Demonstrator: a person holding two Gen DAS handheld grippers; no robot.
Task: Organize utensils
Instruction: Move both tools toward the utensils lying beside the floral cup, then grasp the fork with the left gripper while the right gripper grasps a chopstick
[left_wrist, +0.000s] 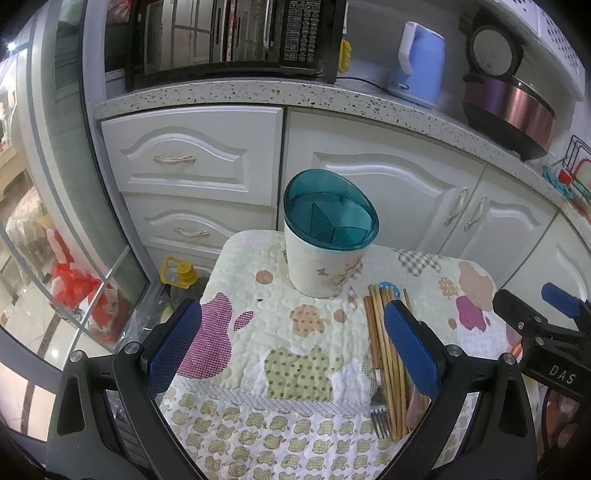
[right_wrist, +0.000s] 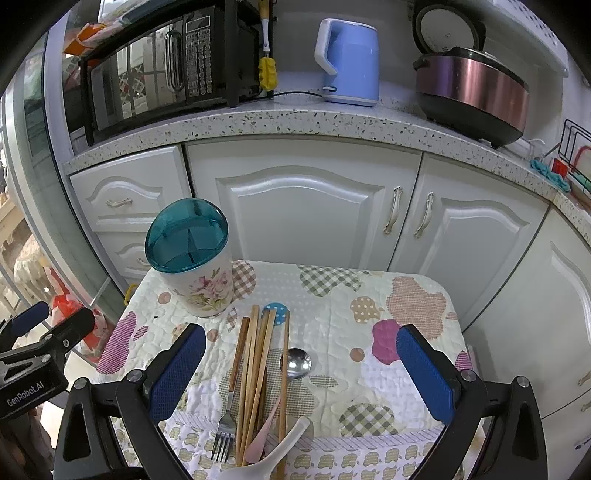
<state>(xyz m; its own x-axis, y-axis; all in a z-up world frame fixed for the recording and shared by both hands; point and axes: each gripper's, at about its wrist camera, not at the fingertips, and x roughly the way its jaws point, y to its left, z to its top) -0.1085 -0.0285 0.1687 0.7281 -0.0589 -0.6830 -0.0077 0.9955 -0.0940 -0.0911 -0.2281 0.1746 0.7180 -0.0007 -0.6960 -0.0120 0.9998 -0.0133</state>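
Note:
A white flowered utensil holder (left_wrist: 321, 266) (right_wrist: 201, 284) with a teal see-through lid stands upright at the far side of a quilted cloth. In front of it lie several wooden chopsticks (right_wrist: 255, 373) (left_wrist: 384, 343), a metal fork (right_wrist: 224, 432) (left_wrist: 378, 410), a metal spoon (right_wrist: 295, 363), a pink spoon (right_wrist: 260, 439) and a white soup spoon (right_wrist: 273, 454). My left gripper (left_wrist: 291, 347) hovers open over the cloth, left of the pile. My right gripper (right_wrist: 301, 373) is open above the utensils, holding nothing.
The quilted cloth (right_wrist: 388, 354) covers a small table in front of white cabinets (right_wrist: 303, 206). On the counter stand a microwave (right_wrist: 162, 74), a blue kettle (right_wrist: 349, 62) and a rice cooker (right_wrist: 469, 88). A yellow-capped oil bottle (left_wrist: 181, 277) sits on the floor at left.

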